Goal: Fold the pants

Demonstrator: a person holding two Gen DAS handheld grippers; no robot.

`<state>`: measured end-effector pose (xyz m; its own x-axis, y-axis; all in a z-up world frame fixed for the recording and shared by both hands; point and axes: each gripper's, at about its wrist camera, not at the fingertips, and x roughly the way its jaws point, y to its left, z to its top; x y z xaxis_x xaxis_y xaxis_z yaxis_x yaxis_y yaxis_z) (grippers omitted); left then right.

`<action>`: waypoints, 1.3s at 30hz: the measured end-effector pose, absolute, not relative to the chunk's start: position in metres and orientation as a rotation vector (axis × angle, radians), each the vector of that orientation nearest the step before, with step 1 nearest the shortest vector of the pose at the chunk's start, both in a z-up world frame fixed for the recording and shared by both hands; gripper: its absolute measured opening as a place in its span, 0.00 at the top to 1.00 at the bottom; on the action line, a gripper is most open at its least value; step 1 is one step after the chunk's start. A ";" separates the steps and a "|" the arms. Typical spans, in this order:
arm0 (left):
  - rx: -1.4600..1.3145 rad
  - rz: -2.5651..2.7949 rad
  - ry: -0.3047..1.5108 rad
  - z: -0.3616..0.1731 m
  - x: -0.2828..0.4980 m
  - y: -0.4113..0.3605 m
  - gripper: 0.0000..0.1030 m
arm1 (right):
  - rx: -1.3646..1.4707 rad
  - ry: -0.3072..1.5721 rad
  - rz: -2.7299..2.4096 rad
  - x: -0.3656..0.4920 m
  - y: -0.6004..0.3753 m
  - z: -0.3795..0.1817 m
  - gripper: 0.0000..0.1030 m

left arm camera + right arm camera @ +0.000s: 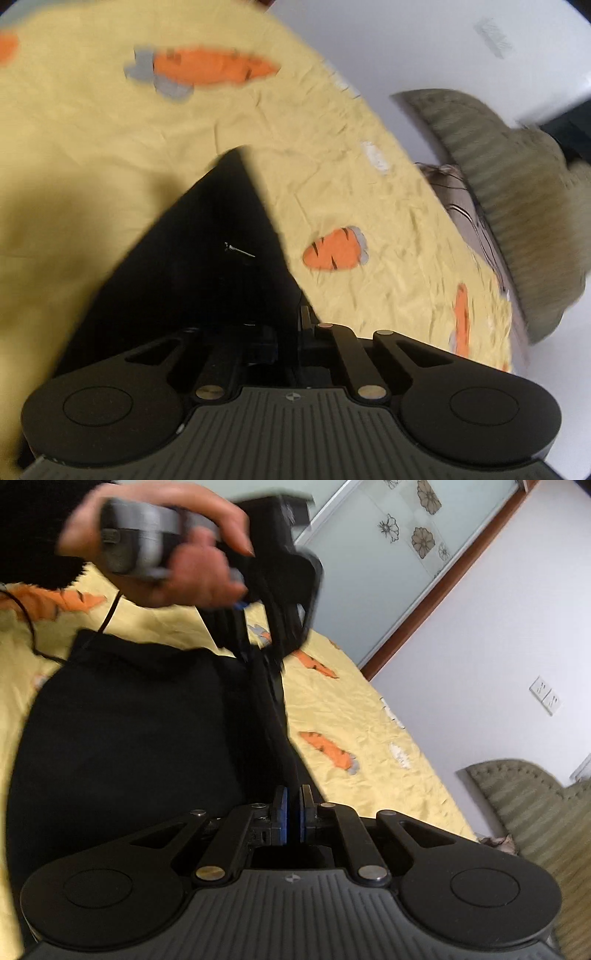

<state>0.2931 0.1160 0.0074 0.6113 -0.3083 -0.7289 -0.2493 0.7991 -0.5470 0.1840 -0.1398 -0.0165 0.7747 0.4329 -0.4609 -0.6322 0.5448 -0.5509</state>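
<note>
Pants [122, 746], black, are pinched in the right gripper [293, 812], jaws narrow on the fabric edge. Farther out, the left gripper [266, 650] clamps that same lifted edge over the yellow carrot-print bedspread [369, 738].

Matt black cloth pants [122, 731], crumpled yellow cotton-like bed sheet [92, 122] with orange carrot print, ribbed olive upholstered headboard [517, 206], matt black plastic right hand-held gripper [291, 812] with blue rubbery pads [283, 814], smooth white wall [480, 627].
</note>
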 end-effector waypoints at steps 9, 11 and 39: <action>-0.472 -0.019 0.927 -0.003 0.163 0.120 0.92 | -0.694 0.345 0.719 0.096 -0.124 -0.017 0.95; -0.471 0.005 0.944 -0.016 0.153 0.125 0.91 | -0.692 0.374 0.731 0.088 -0.122 -0.026 0.95; 0.310 -0.739 0.757 0.005 0.119 -0.069 0.27 | -0.227 0.523 0.140 0.099 -0.334 0.000 0.93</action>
